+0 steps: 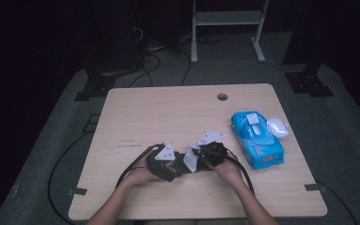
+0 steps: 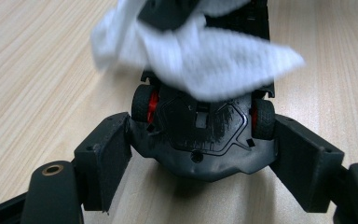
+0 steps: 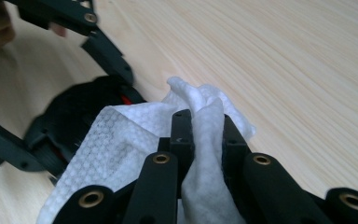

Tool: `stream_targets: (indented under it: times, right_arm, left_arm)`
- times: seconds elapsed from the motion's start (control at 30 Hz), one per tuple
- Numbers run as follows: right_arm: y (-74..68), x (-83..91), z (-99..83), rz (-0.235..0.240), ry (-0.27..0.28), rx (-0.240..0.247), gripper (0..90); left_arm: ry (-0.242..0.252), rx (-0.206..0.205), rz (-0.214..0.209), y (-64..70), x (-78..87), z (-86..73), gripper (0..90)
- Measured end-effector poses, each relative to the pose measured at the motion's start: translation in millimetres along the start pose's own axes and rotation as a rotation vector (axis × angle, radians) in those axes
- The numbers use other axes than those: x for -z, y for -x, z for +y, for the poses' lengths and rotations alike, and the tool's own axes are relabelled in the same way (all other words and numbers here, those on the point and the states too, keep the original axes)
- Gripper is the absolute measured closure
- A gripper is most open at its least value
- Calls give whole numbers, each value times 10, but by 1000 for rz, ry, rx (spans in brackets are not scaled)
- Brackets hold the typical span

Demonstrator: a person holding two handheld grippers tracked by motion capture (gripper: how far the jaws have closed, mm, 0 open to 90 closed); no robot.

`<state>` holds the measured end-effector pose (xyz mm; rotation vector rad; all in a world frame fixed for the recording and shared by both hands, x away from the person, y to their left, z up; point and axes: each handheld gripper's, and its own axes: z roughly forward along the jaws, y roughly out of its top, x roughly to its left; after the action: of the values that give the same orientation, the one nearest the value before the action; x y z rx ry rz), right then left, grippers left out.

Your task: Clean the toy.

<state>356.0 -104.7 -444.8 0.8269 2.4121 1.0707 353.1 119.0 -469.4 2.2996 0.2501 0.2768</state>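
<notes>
A black toy car (image 2: 200, 135) with red wheel hubs sits between the jaws of my left gripper (image 2: 205, 156), which is shut on its sides just above the table. In the high view my left gripper (image 1: 168, 164) and my right gripper (image 1: 199, 157) meet near the table's front middle. My right gripper (image 3: 204, 135) is shut on a crumpled white wipe (image 3: 121, 149). The wipe (image 2: 200, 56) drapes over the top of the car (image 3: 74, 116) and hides its far end. The wipe (image 1: 191, 159) shows as a pale patch between both grippers.
A blue pack of wipes (image 1: 258, 139) lies at the right of the wooden table (image 1: 168, 112), with a white rounded object (image 1: 277, 126) beside its far end. A cable hole (image 1: 222, 97) is at the back. Cables trail off the table's front.
</notes>
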Motion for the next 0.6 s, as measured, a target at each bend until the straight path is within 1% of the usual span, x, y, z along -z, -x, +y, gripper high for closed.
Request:
stream_targets:
  times: [0.07, 0.1, 0.13, 0.27, 0.37, 0.43, 0.5, 0.57, 0.6]
  right_arm:
    - [29, 22, -21, -3, -2, -25, 798]
    - [21, 18, -16, -8, 2, -20, 798]
    - [5, 8, -9, -2, 5, -20, 798]
    - [-74, -58, 36, 20, 18, -7, 798]
    - [-85, -78, 62, 19, 9, -5, 799]
    - [-62, -63, 55, 14, 4, 0, 799]
    - [-19, -25, 28, 4, 2, -7, 798]
    - [21, 24, -9, -15, -2, -6, 798]
    - [54, 58, -42, -20, -3, -25, 799]
  left_arm:
    - [-2, -2, 2, 2, -4, 4, 241]
    - [-6, -9, 4, 1, -3, 5, 241]
    - [-7, -12, 5, 3, -3, 5, 241]
    - [-8, -8, 4, 2, -8, -1, 241]
    - [-6, -8, 3, -2, -10, -7, 241]
    - [-7, -10, 3, -3, -7, -6, 241]
    - [-9, -13, 3, -6, -5, -6, 241]
    - [-11, -14, 2, -6, -6, -8, 241]
    - [-5, -10, 2, -3, -8, -7, 241]
